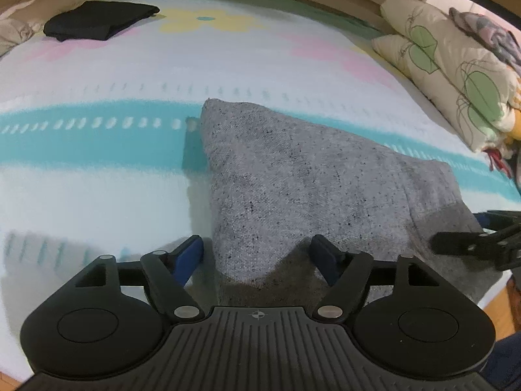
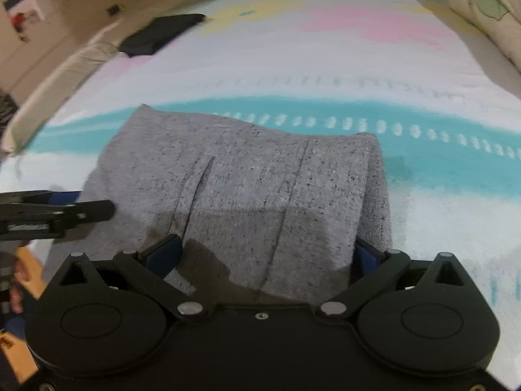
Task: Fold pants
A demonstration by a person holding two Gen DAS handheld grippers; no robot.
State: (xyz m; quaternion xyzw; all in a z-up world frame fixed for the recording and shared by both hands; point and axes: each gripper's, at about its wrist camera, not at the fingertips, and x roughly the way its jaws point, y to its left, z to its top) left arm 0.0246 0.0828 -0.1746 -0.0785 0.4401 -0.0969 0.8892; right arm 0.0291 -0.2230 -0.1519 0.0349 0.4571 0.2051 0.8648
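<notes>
Folded grey pants [image 1: 293, 179] on bed [image 1: 97, 179]

A big bed cover [image 1: 97, 169] has a blue-green stripe and pink and yellow flowers. A folded black cloth [image 1: 97, 21] lies at eleven o'clock. Leafy pillows [image 1: 456, 75] sit at two o'clock.

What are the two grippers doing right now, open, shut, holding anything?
Left gripper: open, jaws wide over the near edge of the grey pants, not pinching them.
Right gripper: open, jaws spread around the pants' edge, no grip.
</notes>
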